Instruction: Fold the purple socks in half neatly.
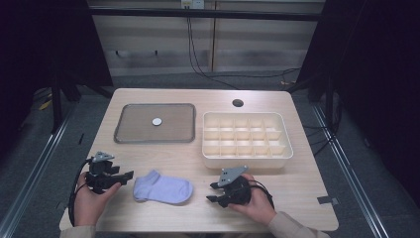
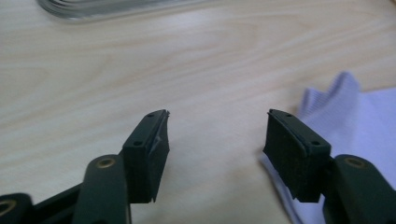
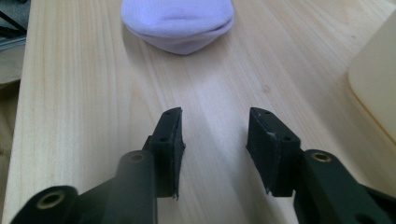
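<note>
Left claw (image 1: 130,175) gapes just beside sock (image 1: 163,189) — apart; right claw (image 1: 212,192) near.

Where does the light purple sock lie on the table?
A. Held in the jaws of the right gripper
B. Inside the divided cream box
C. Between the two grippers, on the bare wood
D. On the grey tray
C: the sock lies flat on the table, with the left gripper on one side and the right gripper on the other, both open.
</note>
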